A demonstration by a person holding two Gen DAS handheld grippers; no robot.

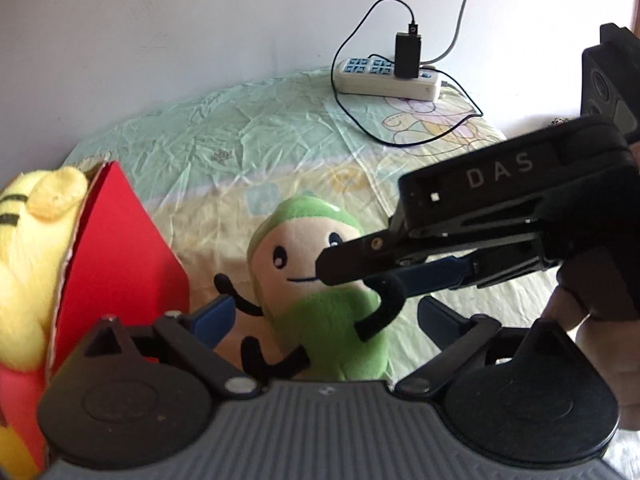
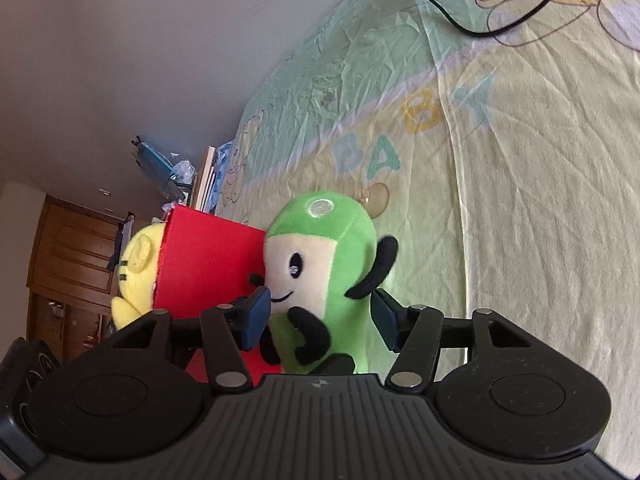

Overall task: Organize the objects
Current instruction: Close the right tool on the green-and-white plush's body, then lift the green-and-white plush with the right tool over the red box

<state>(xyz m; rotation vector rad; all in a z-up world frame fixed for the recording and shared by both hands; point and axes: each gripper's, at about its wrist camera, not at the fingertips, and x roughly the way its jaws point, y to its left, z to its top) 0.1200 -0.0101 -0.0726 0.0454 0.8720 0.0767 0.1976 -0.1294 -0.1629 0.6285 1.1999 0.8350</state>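
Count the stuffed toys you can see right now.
2. The green toy stands on the bedsheet between the right gripper's open fingers. The yellow toy sits inside the red box. The box may hide more.

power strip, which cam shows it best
The left wrist view: the white power strip lies whole at the far edge of the bed sheet, a black charger plugged in. The right wrist view catches only its black cable.
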